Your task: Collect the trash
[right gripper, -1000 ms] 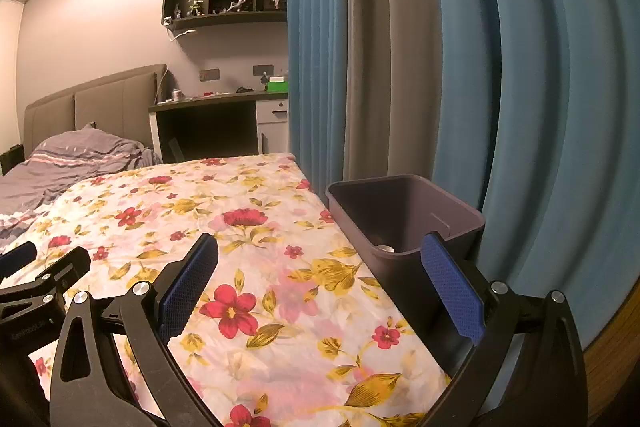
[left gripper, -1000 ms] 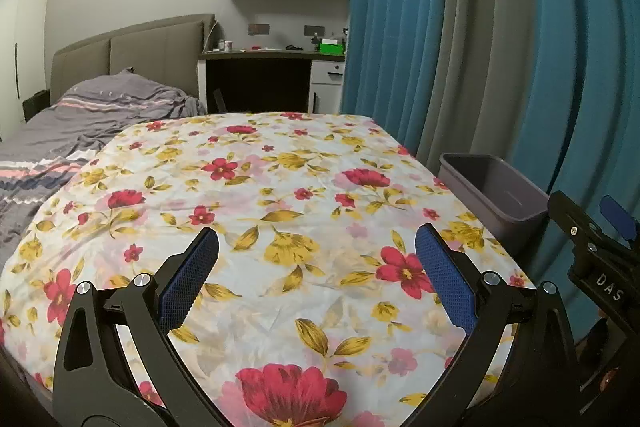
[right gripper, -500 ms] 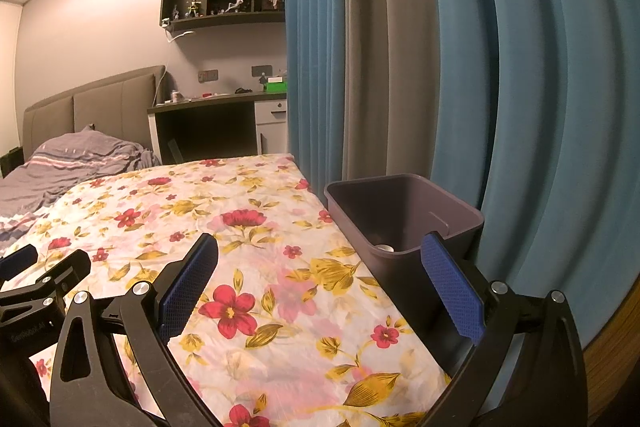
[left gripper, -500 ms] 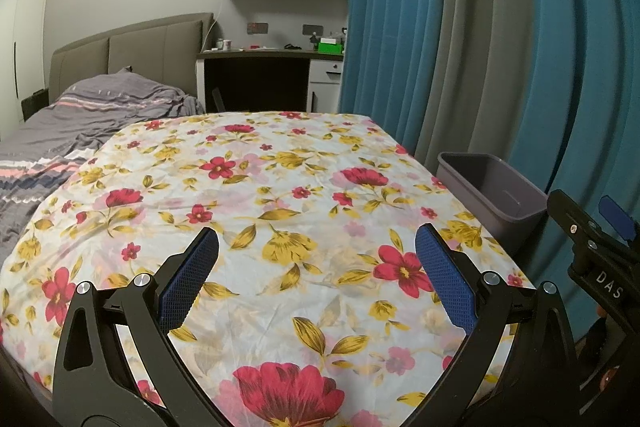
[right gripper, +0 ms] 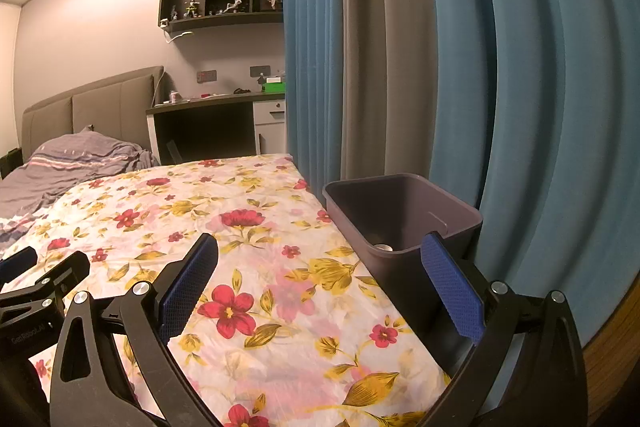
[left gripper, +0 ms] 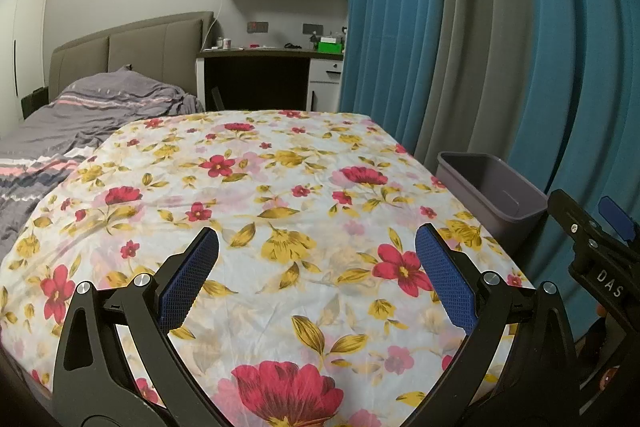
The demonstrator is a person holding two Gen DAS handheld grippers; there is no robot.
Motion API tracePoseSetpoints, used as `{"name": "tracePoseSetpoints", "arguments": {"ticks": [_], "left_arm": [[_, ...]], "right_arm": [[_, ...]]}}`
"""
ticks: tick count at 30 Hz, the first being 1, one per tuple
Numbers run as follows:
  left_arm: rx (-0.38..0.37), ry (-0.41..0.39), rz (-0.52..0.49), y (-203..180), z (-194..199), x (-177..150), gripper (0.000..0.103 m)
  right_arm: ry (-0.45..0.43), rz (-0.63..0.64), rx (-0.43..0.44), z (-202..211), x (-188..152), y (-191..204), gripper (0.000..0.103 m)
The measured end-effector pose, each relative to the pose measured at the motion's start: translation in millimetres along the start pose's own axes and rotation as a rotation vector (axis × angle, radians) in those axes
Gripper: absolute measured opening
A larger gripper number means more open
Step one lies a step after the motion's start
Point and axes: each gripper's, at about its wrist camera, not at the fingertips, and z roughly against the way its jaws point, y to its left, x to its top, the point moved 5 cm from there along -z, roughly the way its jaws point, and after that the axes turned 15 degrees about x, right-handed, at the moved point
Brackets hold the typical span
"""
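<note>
Both my tongs released, empty: left gripper [left gripper: 316,251], right gripper [right gripper: 320,255] over floral sheet [left gripper: 280,187]; purple bin [right gripper: 400,211] beside it.

This is a bedroom at home: a bed [left gripper: 100,107] with a padded headboard [left gripper: 132,47], a desk [left gripper: 272,53], and long blue curtains [left gripper: 540,47].

Almost nothing differs: seen between the right gripper's [right gripper: 318,283] spread fingers, the grey bin [right gripper: 404,215] beyond the right finger sits a touch lower and the wall shelf higher than a second ago, while the left view matches.
</note>
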Motion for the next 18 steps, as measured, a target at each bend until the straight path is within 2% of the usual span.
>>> {"name": "tracePoseSetpoints", "arguments": {"ticks": [18], "left_arm": [[-0.001, 0.001, 0.000, -1.3, 0.2, -1.4, 0.097]], "right_arm": [[0.001, -0.001, 0.002, 0.7, 0.0, -1.2, 0.097]]}}
